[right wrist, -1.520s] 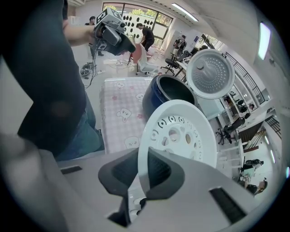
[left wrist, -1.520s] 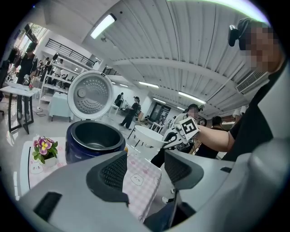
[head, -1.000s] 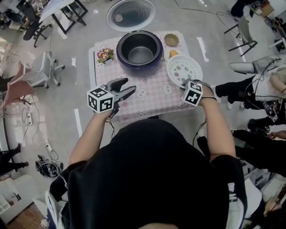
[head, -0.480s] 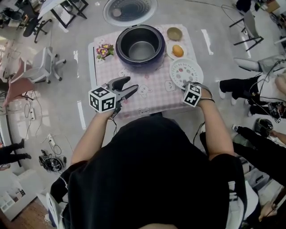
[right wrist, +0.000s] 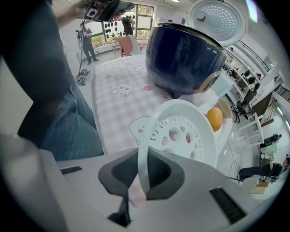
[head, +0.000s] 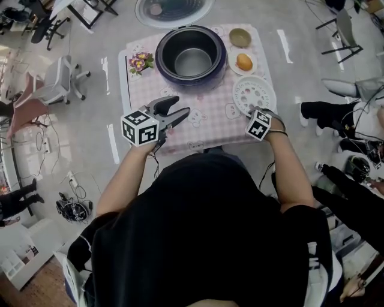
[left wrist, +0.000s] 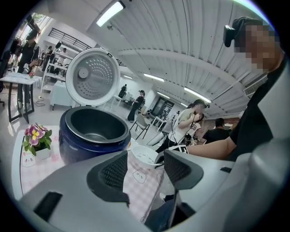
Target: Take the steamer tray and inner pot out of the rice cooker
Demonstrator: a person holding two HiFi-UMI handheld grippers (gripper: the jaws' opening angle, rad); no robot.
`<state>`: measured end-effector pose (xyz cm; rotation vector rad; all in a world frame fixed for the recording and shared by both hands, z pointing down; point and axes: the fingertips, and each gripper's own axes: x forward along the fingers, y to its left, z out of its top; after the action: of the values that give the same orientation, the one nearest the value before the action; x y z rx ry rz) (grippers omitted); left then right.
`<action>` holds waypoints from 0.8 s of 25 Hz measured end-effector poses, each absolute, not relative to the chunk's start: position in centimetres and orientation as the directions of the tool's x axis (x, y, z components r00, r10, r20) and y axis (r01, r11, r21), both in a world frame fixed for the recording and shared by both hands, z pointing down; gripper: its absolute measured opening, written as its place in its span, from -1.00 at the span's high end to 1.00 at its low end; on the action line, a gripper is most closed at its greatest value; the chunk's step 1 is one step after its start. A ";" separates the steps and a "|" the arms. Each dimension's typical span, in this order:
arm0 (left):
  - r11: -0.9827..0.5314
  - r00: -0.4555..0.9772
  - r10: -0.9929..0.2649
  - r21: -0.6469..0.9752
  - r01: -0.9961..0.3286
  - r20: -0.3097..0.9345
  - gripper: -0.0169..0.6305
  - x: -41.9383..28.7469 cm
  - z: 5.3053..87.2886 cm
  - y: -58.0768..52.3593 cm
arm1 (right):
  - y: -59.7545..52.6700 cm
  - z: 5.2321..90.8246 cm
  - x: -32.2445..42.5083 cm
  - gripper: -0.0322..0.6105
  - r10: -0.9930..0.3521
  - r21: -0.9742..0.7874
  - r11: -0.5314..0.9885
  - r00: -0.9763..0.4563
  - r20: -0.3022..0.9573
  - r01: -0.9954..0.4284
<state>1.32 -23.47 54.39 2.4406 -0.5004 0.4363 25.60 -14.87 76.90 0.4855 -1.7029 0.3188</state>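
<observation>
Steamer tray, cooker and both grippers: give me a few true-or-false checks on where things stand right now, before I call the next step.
1. The right gripper is shut on the rim of the steamer tray. True.
2. The rice cooker has its lid open. True.
3. The left gripper holds the inner pot. False: its jaws stand apart with nothing between them, and the inner pot sits in the rice cooker.
4. The steamer tray is inside the rice cooker. False: it is out, to the right of the cooker in the head view.
5. The orange lies in the steamer tray. False: the orange lies on a small plate beyond the tray.
</observation>
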 end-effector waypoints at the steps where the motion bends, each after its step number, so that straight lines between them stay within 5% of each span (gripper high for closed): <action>1: -0.748 0.874 -0.253 0.489 -0.448 0.414 0.12 1.5 54.3 -23.6 | -14.9 77.3 25.8 0.81 -0.140 0.059 0.870 -0.130 0.982 -0.490; 20: -0.707 0.867 -0.257 0.529 -0.470 0.427 0.13 1.4 56.6 -24.8 | -14.3 83.4 25.2 0.79 -0.081 0.034 0.896 -0.087 0.993 -0.443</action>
<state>1.38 -24.84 56.64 2.3821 -0.5237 0.4270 25.16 -14.26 83.37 0.4107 -1.6439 0.3161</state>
